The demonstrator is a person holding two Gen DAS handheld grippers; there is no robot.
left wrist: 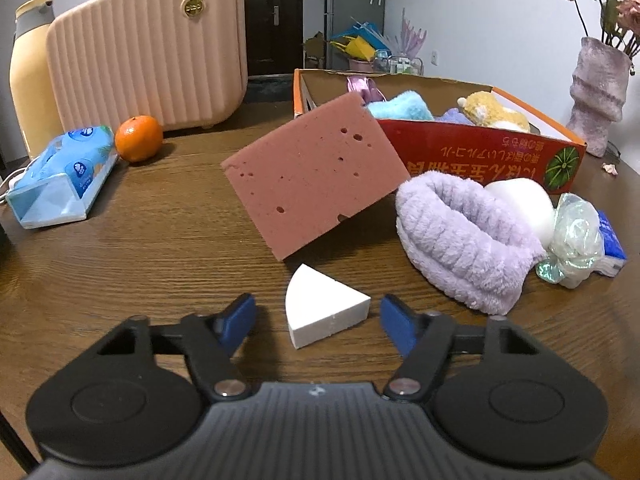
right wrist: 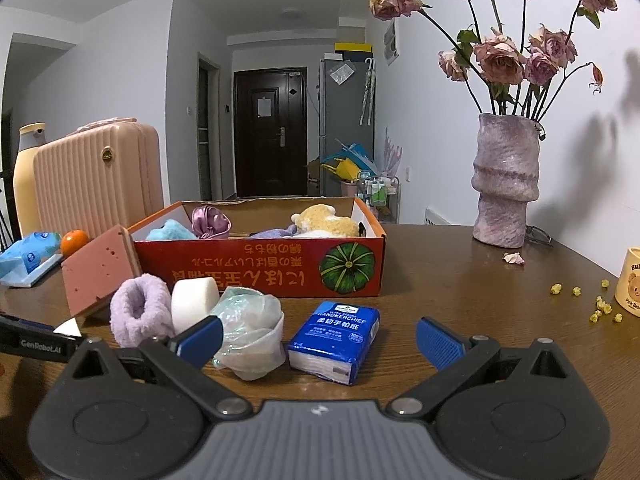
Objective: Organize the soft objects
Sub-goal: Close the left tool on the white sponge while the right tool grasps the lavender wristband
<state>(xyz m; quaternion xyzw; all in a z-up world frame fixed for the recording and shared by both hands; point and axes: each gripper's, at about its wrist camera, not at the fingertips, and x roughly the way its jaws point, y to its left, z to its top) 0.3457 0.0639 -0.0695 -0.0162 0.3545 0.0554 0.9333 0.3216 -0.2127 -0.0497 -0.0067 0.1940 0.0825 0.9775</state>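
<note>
My open left gripper (left wrist: pixel 316 318) has bare table (left wrist: pixel 160 248) to its left, but the leaning pink sponge (left wrist: pixel 316 172) and purple headband (left wrist: pixel 464 240) block the way to the box (left wrist: pixel 480 148).

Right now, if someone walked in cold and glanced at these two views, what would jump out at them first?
Probably the big reddish-brown porous sponge slab, propped at a tilt against the red cardboard box with the pumpkin picture, which already holds plush items. Next, the small white wedge-shaped sponge lying on the dark wooden table between the open left tool. In the right view, the tall mottled purple vase of dried pink roses dominates.
</note>
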